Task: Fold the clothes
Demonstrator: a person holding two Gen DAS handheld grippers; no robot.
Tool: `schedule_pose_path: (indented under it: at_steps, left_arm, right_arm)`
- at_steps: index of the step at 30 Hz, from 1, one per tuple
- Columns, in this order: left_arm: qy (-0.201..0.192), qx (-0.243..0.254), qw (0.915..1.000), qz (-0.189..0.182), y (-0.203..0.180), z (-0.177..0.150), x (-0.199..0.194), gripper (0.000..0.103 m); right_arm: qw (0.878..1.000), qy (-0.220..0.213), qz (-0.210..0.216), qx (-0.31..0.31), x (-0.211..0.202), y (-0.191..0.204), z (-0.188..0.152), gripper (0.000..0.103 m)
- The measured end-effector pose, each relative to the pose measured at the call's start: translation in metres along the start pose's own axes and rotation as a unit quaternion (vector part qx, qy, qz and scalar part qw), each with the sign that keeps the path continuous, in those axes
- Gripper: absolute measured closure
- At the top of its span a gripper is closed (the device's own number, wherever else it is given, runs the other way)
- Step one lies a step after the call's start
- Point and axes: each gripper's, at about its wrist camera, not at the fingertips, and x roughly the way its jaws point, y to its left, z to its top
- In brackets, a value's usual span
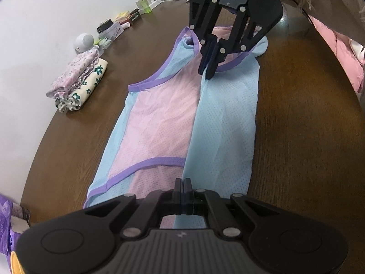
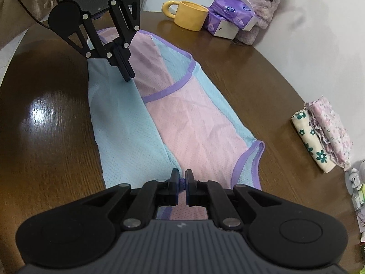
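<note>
A mesh sleeveless top (image 1: pixel 159 118) in pink and light blue with purple trim lies lengthwise on the brown wooden table (image 1: pixel 308 137). One long side is folded over as a light blue flap (image 2: pixel 123 118). My left gripper (image 1: pixel 182 181) is shut on the flap's edge at one end of the top. At the other end my right gripper (image 2: pixel 181 175) is shut on the same edge, with purple trim pinched between its fingers. Each view shows the other gripper from the front: the right gripper (image 1: pixel 206 74) and the left gripper (image 2: pixel 128 76), both with tips down on the fabric.
A stack of folded floral clothes (image 1: pixel 77 84) (image 2: pixel 324 132) sits beside the top near the wall. A yellow mug (image 2: pixel 189 14), a purple tissue pack (image 2: pixel 230 16) and a vase stand at one end. A white ball-shaped item (image 1: pixel 84 42) and small clutter line the wall. Pink cloth (image 1: pixel 342 52) lies past the table edge.
</note>
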Motion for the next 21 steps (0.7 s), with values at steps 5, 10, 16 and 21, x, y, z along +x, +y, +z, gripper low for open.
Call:
schedule_pose_path:
  at_steps: [5, 10, 16, 21]
  left_arm:
    - [0.003, -0.002, 1.0, -0.006, 0.002, -0.001, 0.005, 0.103]
    - [0.009, -0.004, 0.9999, -0.008, 0.002, -0.002, 0.01, 0.098]
    - [-0.003, -0.026, 0.9995, 0.018, 0.003, -0.002, -0.004, 0.065]
    - [-0.012, -0.045, 0.9982, 0.039, 0.005, -0.002, -0.016, 0.056]
  right_arm:
    - [1.0, 0.004, 0.007, 0.007, 0.007, -0.005, -0.004, 0.098]
    - [1.0, 0.003, 0.015, 0.021, 0.012, -0.009, -0.007, 0.096]
    - [0.997, -0.027, 0.002, 0.069, -0.005, -0.021, -0.006, 0.053]
    - [0.997, -0.035, -0.003, 0.062, -0.018, -0.011, -0.004, 0.052]
